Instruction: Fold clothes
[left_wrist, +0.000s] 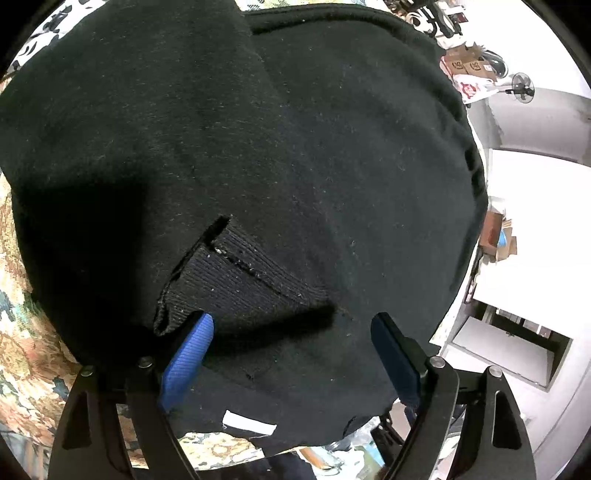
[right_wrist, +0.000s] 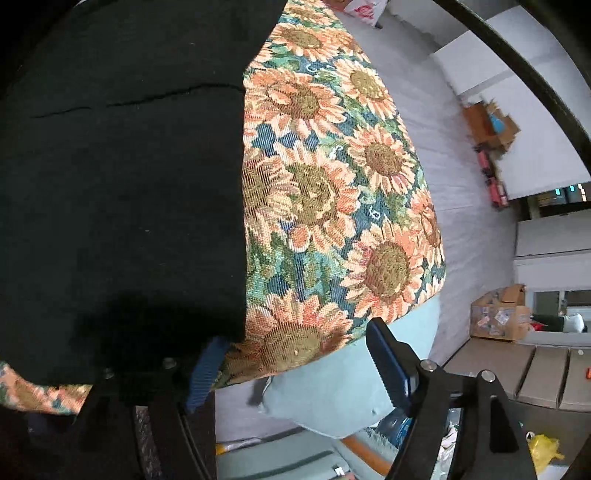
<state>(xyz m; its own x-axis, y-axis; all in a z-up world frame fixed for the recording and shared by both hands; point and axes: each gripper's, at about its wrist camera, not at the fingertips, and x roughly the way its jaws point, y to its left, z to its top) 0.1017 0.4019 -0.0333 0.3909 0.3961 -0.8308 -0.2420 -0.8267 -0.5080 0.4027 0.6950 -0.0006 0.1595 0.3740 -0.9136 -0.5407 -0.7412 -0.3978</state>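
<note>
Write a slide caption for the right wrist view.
Open right tongs at the black garment's edge on the sunflower cloth.

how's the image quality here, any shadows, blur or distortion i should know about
Left wrist view: strong fisheye bend with dark corners; the black garment swallows detail, and a deep shadow sits beside the ribbed cuff. Right wrist view: same barrel distortion; the sunflower cloth is sharp and evenly lit, the garment nearly featureless, its near corner lost in shadow.
</note>
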